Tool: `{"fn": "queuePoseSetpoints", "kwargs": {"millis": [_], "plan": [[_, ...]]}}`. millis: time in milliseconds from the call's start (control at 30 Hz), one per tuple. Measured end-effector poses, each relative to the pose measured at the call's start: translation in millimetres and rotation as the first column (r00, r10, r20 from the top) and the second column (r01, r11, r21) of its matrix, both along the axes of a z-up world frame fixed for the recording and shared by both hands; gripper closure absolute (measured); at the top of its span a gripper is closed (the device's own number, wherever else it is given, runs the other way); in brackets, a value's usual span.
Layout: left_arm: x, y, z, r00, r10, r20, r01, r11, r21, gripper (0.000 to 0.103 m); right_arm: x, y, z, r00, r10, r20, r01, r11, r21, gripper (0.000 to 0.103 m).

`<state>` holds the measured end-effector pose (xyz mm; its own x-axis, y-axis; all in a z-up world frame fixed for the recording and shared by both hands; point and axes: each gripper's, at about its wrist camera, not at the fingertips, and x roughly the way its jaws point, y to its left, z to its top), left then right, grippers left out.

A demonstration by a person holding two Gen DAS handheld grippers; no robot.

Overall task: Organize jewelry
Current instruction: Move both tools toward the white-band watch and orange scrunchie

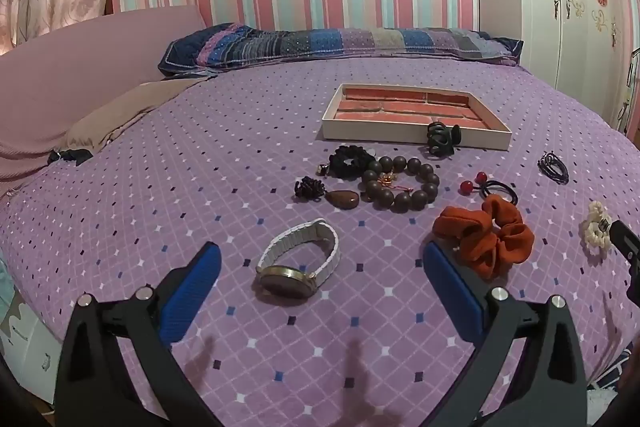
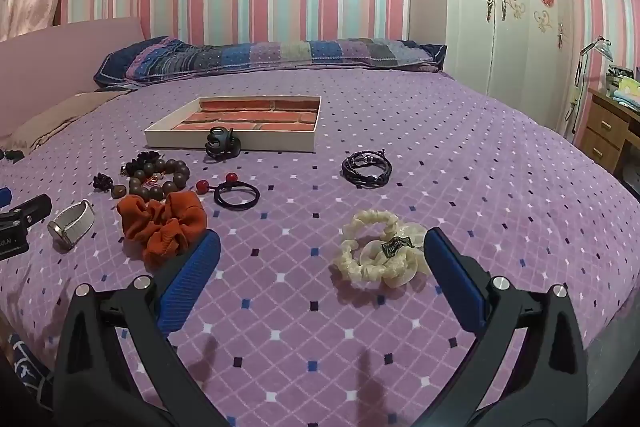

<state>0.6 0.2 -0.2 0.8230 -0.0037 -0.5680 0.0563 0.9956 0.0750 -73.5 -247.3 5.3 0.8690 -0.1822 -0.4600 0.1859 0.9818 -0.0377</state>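
On the bedspread [image 1: 200, 167], the tray [image 1: 416, 137] lies empty.

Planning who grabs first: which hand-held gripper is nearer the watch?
Left. The left hand-held gripper frames the watch; the right hand-held gripper sits beyond the orange scrunchie.

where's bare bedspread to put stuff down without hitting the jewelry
Free: the wide stretch right of the dark cord bracelet and cream scrunchie, and the strip between the patchwork pillow and brick-lined tray. Crowded: around the wooden bead bracelet, orange scrunchie and white-strap watch.
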Motion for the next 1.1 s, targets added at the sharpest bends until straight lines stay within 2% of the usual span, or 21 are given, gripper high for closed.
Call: {"fn": "queuePoseSetpoints", "kwargs": {"millis": [1100], "plan": [[-1.4, 2.4, 1.5, 1.000, 0.001, 0.013, -0.001, 1.000, 0.011, 0.004, -0.7, -4.1, 1.7, 1.000, 0.001, 0.002, -0.001, 1.000, 0.012, 0.004]]}}
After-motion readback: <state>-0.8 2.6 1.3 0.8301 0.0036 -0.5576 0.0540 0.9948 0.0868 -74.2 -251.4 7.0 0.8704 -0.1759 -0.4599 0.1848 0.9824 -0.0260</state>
